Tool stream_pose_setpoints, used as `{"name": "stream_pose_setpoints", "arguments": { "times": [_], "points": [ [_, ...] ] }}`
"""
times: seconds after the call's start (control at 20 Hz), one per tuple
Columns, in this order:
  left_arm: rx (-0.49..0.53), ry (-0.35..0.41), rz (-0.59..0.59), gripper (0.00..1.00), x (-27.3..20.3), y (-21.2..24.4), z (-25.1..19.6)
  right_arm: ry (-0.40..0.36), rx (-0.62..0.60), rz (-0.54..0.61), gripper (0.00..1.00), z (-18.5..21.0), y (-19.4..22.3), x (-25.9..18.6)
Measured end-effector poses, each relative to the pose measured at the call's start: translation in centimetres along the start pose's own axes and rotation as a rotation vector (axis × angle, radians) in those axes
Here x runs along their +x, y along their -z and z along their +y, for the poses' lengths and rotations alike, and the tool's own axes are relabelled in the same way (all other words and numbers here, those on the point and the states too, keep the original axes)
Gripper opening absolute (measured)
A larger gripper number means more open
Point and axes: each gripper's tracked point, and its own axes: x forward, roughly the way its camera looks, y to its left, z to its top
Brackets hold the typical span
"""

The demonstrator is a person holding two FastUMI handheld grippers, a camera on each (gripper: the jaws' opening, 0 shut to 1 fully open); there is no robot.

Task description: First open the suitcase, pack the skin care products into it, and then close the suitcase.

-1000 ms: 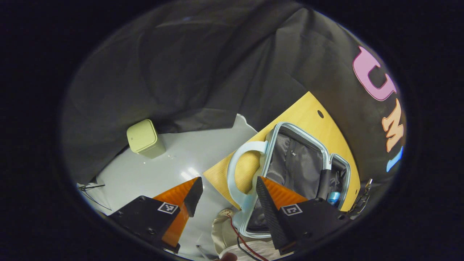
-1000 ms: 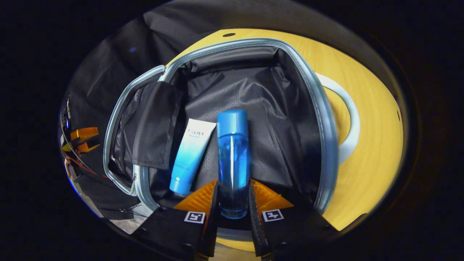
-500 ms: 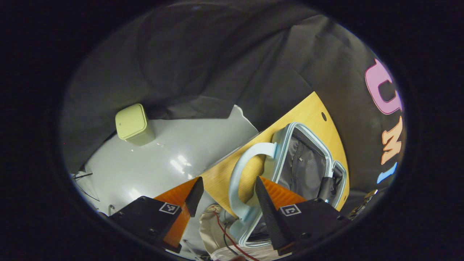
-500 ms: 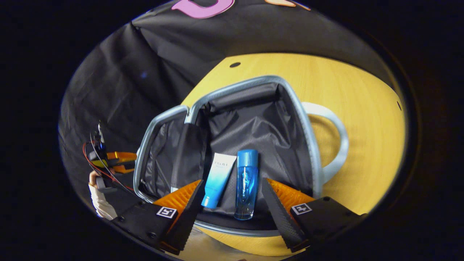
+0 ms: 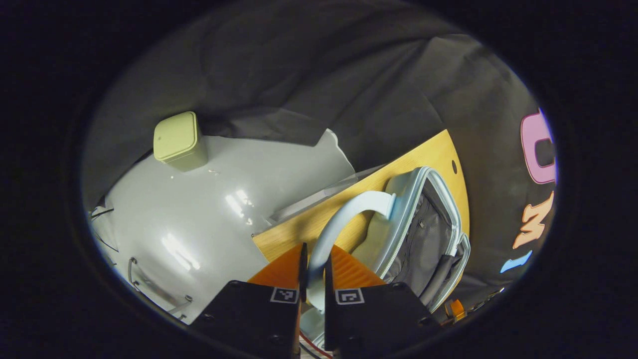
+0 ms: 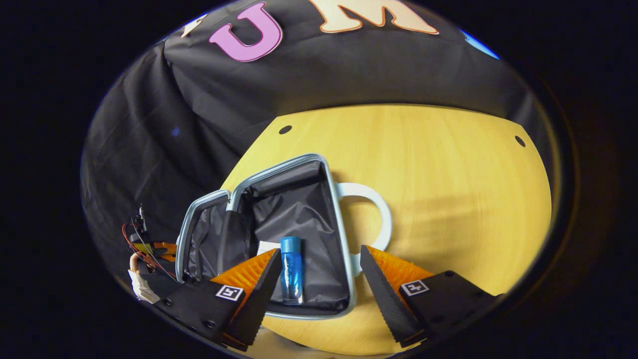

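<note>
The pale blue suitcase [image 6: 344,259] lies open on the wooden table [image 6: 448,174], its dark lining showing. A blue bottle [image 6: 290,269] lies inside it, and a white tube end [image 6: 265,247] peeks out beside the bottle, mostly hidden by a finger. My right gripper [image 6: 320,250] hangs open above the suitcase's near edge, holding nothing. In the left gripper view, my left gripper [image 5: 315,249] is shut on the suitcase's looped handle [image 5: 349,209], and the suitcase [image 5: 423,234] shows edge-on to the right. The left gripper [image 6: 159,247] and a hand also appear far left in the right gripper view.
A pale green lidded bin [image 5: 178,139] stands on the grey floor [image 5: 224,199] beyond the table's edge [image 5: 309,229]. The black cloth wall surrounds the table. Bare wood [image 6: 473,224] spreads to the right of the suitcase.
My right gripper let go of the blue bottle inside the suitcase, opened and pulled back and up. My left gripper moved onto the handle and closed on it.
</note>
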Motion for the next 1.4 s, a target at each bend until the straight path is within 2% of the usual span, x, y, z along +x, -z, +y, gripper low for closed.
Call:
{"name": "stream_pose_setpoints", "arguments": {
  "times": [0.05,0.1,0.2,0.25,0.3,0.35,0.45,0.55,0.6,0.75,0.8,0.85,0.9,1.0,1.05,1.4],
  "points": [
    [0.007,0.015,-0.004,0.11,-0.1,-0.2,-0.3,0.002,0.008,0.004,0.94,-0.2,0.3,-0.1],
    [0.017,0.034,-0.008,0.1,-0.2,-0.2,-0.5,0.004,0.012,0.011,0.98,-0.3,0.7,0.0],
    [0.023,0.072,-0.009,0.07,-0.5,-0.2,-1.0,0.008,-0.001,0.028,0.98,-0.4,1.5,0.1],
    [0.024,0.086,-0.008,0.06,-0.5,-0.2,-1.1,0.008,-0.011,0.036,0.94,-0.2,1.7,0.3],
    [0.022,0.094,-0.004,0.06,-0.8,-0.2,-1.2,0.002,-0.018,0.039,0.98,0.1,1.8,0.5],
    [0.026,0.102,-0.004,0.06,-1.0,-0.1,-1.3,-0.007,-0.018,0.04,0.99,0.5,1.8,0.7],
    [0.035,0.107,0.001,0.05,-1.5,0.2,-1.6,-0.022,-0.013,0.038,0.94,1.1,1.6,1.0],
    [0.033,0.121,0.0,0.04,-2.4,0.3,-2.1,-0.021,-0.017,0.036,0.94,1.0,1.7,1.1],
    [0.029,0.132,-0.006,0.04,-3.1,0.1,-2.5,-0.016,-0.024,0.033,0.99,0.9,1.9,1.2],
    [0.028,0.176,-0.034,0.04,-6.0,-0.6,-4.3,-0.014,-0.028,0.015,0.94,0.6,1.4,0.4],
    [0.04,0.189,-0.041,0.04,-7.0,-0.6,-5.0,-0.014,-0.025,0.009,0.99,0.5,1.3,0.4],
    [0.052,0.198,-0.05,0.04,-7.7,-0.6,-5.6,-0.009,-0.023,0.002,0.99,0.3,1.3,0.6],
    [0.07,0.2,-0.058,0.04,-8.6,-0.6,-6.1,-0.007,-0.022,-0.004,0.94,0.1,1.3,0.5],
    [0.102,0.206,-0.074,0.04,-10.1,-0.3,-7.4,-0.006,-0.013,-0.021,0.94,-0.5,1.0,0.2],
    [0.119,0.208,-0.082,0.04,-10.9,-0.2,-8.3,-0.007,-0.006,-0.03,0.99,-0.7,0.9,0.0],
    [0.256,0.215,-0.131,0.04,-15.2,1.4,-13.7,-0.007,0.055,-0.077,0.98,-3.5,1.1,-2.3]
  ]
}}
